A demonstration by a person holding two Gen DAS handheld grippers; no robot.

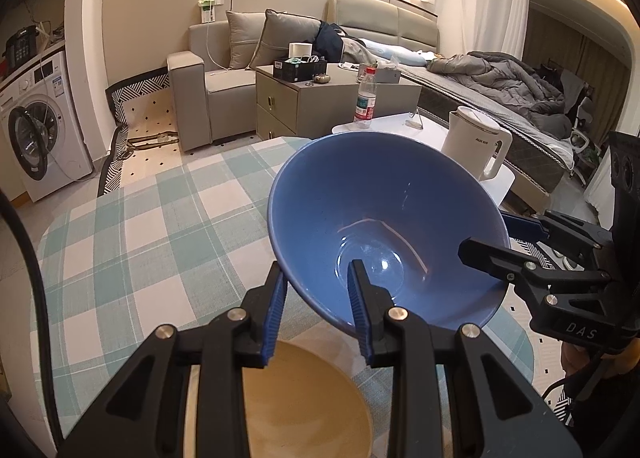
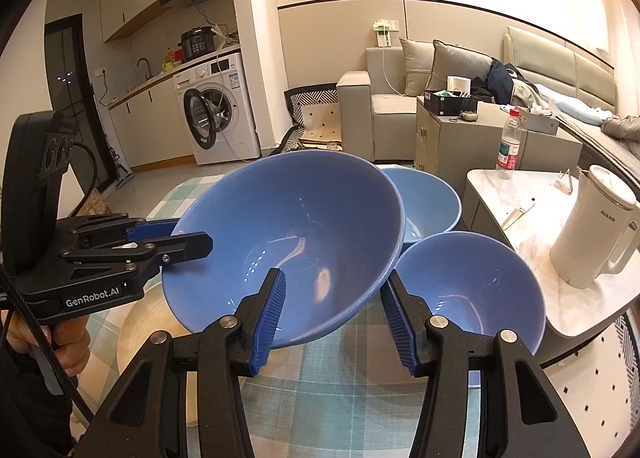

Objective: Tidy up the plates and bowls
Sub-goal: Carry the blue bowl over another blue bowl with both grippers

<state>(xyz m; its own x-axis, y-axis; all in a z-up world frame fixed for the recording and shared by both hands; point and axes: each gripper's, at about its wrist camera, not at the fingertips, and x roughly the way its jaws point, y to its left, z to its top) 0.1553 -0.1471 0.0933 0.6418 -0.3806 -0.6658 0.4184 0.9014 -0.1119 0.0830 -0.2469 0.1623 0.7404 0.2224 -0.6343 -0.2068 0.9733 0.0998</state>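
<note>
A large blue bowl (image 1: 384, 225) is held tilted above the checked cloth by both grippers. My left gripper (image 1: 318, 284) is shut on its near rim, one finger inside and one outside. My right gripper (image 2: 334, 290) straddles the opposite rim (image 2: 288, 242), with a gap showing beside its right finger. Each gripper shows in the other view, the right one (image 1: 500, 246) and the left one (image 2: 176, 238), both at the rim. A tan plate (image 1: 304, 398) lies under the left gripper. Two smaller blue bowls, one near (image 2: 472, 286) and one far (image 2: 428, 201), stand on the cloth.
A white kettle (image 2: 592, 230) and a water bottle (image 2: 510, 145) stand on a white marble side table (image 2: 532, 193) to the right. A sofa, a cabinet and a bed lie beyond. A washing machine (image 1: 40, 129) stands at the far left.
</note>
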